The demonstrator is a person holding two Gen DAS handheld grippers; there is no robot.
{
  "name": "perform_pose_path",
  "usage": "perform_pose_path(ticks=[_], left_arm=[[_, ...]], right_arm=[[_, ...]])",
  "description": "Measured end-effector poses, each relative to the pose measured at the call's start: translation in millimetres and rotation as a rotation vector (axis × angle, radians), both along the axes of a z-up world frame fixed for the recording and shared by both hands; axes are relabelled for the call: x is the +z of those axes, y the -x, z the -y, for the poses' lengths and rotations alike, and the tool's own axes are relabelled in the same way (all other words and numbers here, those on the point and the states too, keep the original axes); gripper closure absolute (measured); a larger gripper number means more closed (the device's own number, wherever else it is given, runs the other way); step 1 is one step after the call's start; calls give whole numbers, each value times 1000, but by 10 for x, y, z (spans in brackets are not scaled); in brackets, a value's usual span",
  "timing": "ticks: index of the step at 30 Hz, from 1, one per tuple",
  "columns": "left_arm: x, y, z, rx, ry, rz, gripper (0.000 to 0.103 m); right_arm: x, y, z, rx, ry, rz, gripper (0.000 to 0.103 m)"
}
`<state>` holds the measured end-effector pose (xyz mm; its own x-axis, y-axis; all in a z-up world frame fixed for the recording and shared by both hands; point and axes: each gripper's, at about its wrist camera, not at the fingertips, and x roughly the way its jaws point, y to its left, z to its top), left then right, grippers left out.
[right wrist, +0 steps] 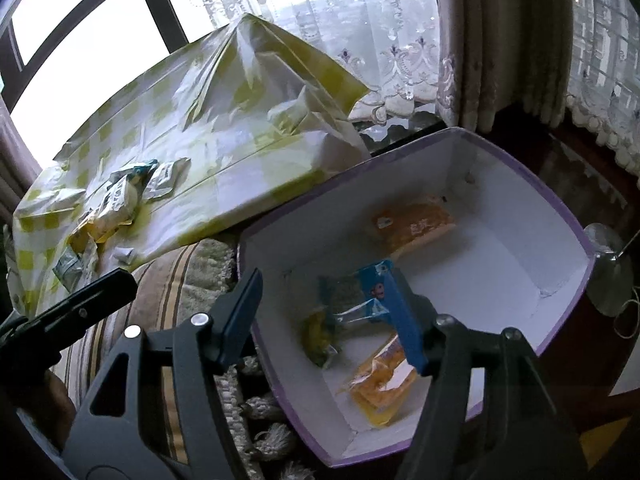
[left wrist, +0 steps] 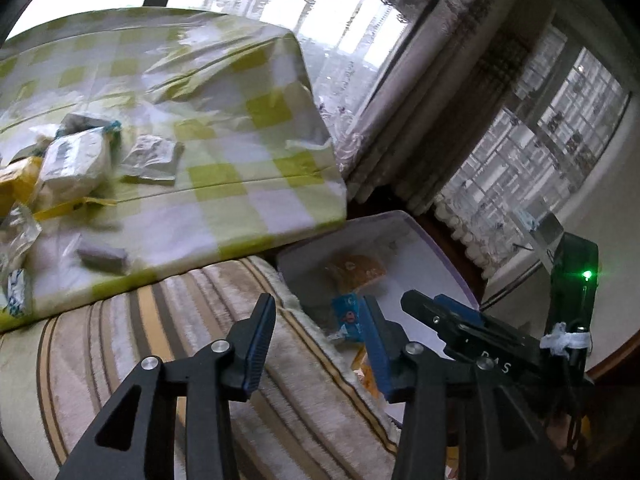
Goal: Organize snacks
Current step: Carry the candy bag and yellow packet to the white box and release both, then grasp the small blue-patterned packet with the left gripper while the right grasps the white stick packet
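Observation:
A white box with a purple rim (right wrist: 560, 208) stands low beside the bed; it also shows in the left wrist view (left wrist: 436, 236). Inside lie an orange packet (right wrist: 412, 222), a blue-and-clear packet (right wrist: 352, 296), a small yellow-green packet (right wrist: 316, 336) and an orange-yellow packet (right wrist: 380, 388). More snack packets (left wrist: 72, 160) lie heaped on a green-checked cloth (left wrist: 240, 160), also in the right wrist view (right wrist: 120, 196). My right gripper (right wrist: 324, 312) is open and empty above the box's near left corner. My left gripper (left wrist: 316, 344) is open and empty over the striped blanket beside the box.
A striped plush blanket (left wrist: 180, 340) with tassels (right wrist: 260, 404) covers the edge between cloth and box. A small grey bar (left wrist: 102, 258) lies on the cloth. Lace curtains (right wrist: 384, 40) and windows stand behind. A round metal lamp base (right wrist: 608, 272) sits right of the box.

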<state>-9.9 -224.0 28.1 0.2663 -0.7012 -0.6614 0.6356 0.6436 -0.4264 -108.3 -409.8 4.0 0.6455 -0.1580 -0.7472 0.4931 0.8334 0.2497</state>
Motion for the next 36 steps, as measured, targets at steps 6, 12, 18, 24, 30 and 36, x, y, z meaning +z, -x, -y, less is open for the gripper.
perform_pose_path(ticks=[6,12,18,24,30,36], left_arm=[[-14,-67,-236,72,6,-6,58],[-45,-136,-589,155,21,-25,58],[-88,-221,-1028,260,30,-34,58],[-160,-349,-1490,380,30,-63,58],[-218,-475,-1733,449,18,-85,58],[-286,-646,-1743,471,-27,-98,59]], right_arm=[[-8,-94,-140,48,-2,-5,35],[-4,-221,-361,110,-3,-12,33],[27,-393,-675,199,31,-20,28],[16,-614,-1018,305,94,-49,24],[5,-808,-1321,406,151,-69,24],[-32,-1117,-1567,489,192,-87,24]])
